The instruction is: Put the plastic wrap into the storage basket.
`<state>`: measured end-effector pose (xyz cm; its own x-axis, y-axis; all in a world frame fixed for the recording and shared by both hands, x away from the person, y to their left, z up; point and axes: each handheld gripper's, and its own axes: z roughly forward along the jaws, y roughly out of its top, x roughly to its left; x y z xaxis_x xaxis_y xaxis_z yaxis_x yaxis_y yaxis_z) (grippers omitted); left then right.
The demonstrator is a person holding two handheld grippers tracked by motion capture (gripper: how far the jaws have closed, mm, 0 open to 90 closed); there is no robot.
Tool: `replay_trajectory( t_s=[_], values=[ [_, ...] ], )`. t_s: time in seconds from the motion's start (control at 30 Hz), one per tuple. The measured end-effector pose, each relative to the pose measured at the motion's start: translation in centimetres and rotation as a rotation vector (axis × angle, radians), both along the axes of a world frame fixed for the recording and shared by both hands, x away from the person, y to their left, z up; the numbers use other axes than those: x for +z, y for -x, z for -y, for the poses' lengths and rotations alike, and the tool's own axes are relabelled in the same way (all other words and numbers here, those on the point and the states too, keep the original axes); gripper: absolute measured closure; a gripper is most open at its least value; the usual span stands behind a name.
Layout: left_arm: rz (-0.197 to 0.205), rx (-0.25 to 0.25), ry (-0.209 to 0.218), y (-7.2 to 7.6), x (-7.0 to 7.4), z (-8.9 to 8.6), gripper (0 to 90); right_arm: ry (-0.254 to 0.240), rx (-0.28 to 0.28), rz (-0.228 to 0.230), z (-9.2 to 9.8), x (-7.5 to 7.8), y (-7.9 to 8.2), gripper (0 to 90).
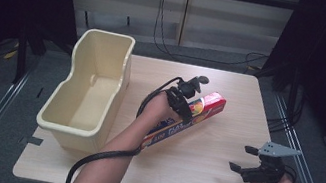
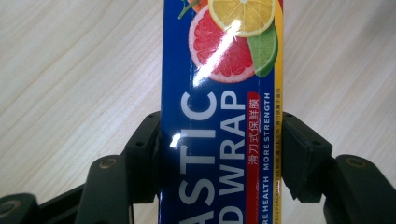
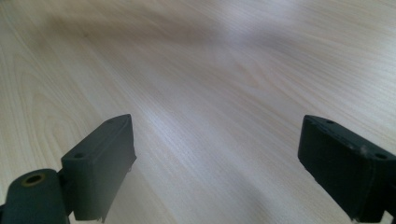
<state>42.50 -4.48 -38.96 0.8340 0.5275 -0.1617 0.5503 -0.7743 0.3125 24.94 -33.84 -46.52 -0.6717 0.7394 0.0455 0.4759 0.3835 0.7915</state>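
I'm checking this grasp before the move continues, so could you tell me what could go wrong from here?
1. The left tongs clamp the plastic wrap box on its glossy sides, near one end as far as the high view shows; lifted, the long box may droop or slip.
2. The cream tub overhangs the table edge; a bump could tip it off.

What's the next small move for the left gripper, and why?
Probably a straight lift. The left gripper has both jaws against the long sides of the plastic wrap box, which lies flat on the table. The cream bin stands open to the left; the right gripper is open and apart.
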Motion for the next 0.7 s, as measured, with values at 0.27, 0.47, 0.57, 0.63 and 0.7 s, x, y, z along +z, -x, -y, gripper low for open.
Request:
replay_trajectory(
  t_s=[0.27, 0.47, 0.57, 0.63, 0.7],
  values=[
    [-0.005, 0.013, -0.006, 0.1, 2.1, -0.8, 40.1, -0.003, -0.001, -0.004, 0.0, 0.0, 0.0, 10.6],
    [-0.008, 0.043, 0.005, 0.0, 3.5, -1.7, 40.1, -0.002, -0.005, -0.003, 0.0, 0.0, 0.0, 10.6],
    [-0.020, 0.061, 0.004, 0.0, 4.4, -2.1, 40.2, -0.004, -0.003, -0.006, 0.0, 0.0, 0.0, 10.5],
    [-0.012, 0.057, 0.004, 0.0, 4.9, -2.4, 40.2, -0.002, -0.005, -0.007, 0.0, 0.0, 0.0, 10.5],
    [-0.019, 0.065, 0.003, -0.1, 5.1, -2.6, 40.2, -0.003, -0.007, -0.003, 0.0, 0.0, 0.0, 10.5]
  ],
)
